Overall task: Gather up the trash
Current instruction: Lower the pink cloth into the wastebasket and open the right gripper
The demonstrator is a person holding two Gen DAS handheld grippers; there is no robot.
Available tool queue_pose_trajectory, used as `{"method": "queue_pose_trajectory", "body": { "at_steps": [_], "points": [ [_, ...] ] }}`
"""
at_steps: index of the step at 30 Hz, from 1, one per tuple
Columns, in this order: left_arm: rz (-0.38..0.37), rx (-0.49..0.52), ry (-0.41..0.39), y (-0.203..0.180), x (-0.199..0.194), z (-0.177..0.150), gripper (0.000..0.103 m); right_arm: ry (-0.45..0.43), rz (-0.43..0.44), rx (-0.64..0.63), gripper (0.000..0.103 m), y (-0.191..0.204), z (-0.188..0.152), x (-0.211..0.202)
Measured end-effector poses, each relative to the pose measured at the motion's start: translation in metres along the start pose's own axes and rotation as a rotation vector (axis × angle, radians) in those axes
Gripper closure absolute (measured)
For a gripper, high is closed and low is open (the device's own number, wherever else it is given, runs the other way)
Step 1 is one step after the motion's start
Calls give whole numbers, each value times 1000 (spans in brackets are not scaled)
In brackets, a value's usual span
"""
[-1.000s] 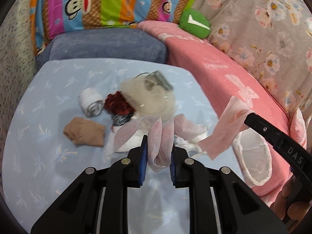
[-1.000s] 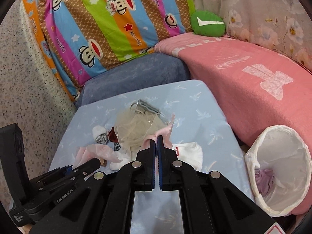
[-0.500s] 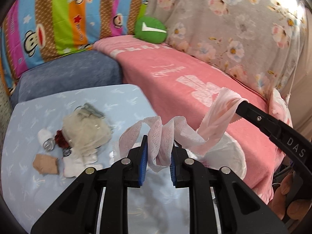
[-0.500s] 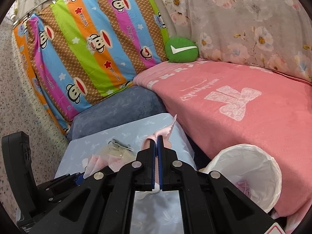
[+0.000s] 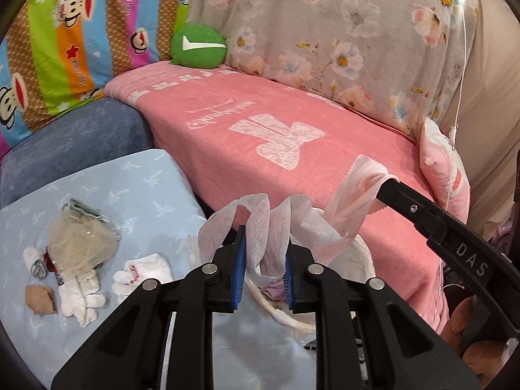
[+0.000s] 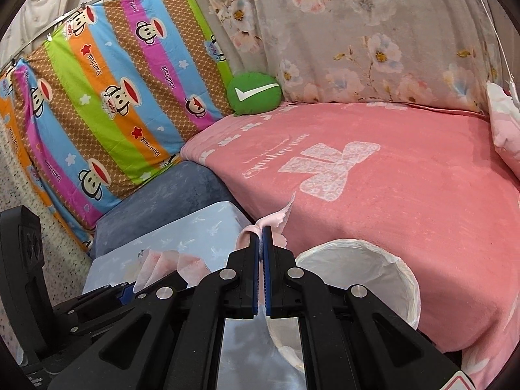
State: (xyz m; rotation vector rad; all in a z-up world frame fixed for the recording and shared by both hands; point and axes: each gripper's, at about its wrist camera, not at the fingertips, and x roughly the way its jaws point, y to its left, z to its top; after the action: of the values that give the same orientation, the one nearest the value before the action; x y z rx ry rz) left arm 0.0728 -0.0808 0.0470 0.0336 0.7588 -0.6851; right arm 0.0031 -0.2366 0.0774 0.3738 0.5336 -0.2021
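Leftover pile (image 5: 74,260): socks, a mesh pouch and small rolls lie on the blue-covered counter (image 5: 136,182) at far left, well apart from both tools; I judge they wait their turn.
Left gripper (image 5: 262,253): jaws part-closed, blue pads pinching a bunched fold of the white-pink strip (image 5: 260,224); the grip sits mid-length, likely so the loose loops do not trail.
Strip: one long piece of crinkly wrapper, hanging in loops between the two tools, off the counter and above the bin.
Bin (image 6: 354,266): white-lined, standing on the floor between counter and pink bed (image 6: 390,195), just under both jaws; some purple scrap lies inside.
Right gripper (image 6: 261,237): jaws pressed nearly together on the strip's pink end, holding it over the bin mouth.
Next, as I judge: both must let go so the whole strip drops in.
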Motion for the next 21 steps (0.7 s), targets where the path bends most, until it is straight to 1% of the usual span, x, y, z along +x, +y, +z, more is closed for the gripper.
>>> {"method": "queue_pose_trajectory", "body": {
  "at_steps": [4, 10, 17, 18, 20, 21],
  "points": [
    [-15, 29, 21, -18, 12, 1, 83, 2, -20, 16, 101, -17, -1, 1],
    [-41, 44, 52, -36, 27, 3, 83, 10, -45, 45, 101, -41, -2, 2],
    [-51, 66, 78, -48, 39, 3, 83, 27, -52, 62, 99, -55, -5, 8],
    [-54, 68, 81, -49, 40, 3, 82, 30, -52, 62, 98, -56, -5, 9],
    [-54, 68, 83, -50, 42, 4, 72, 29, -53, 63, 95, -57, -6, 10],
    [-48, 67, 77, -51, 42, 4, 61, 31, -55, 63, 94, -57, -7, 11]
  ]
}}
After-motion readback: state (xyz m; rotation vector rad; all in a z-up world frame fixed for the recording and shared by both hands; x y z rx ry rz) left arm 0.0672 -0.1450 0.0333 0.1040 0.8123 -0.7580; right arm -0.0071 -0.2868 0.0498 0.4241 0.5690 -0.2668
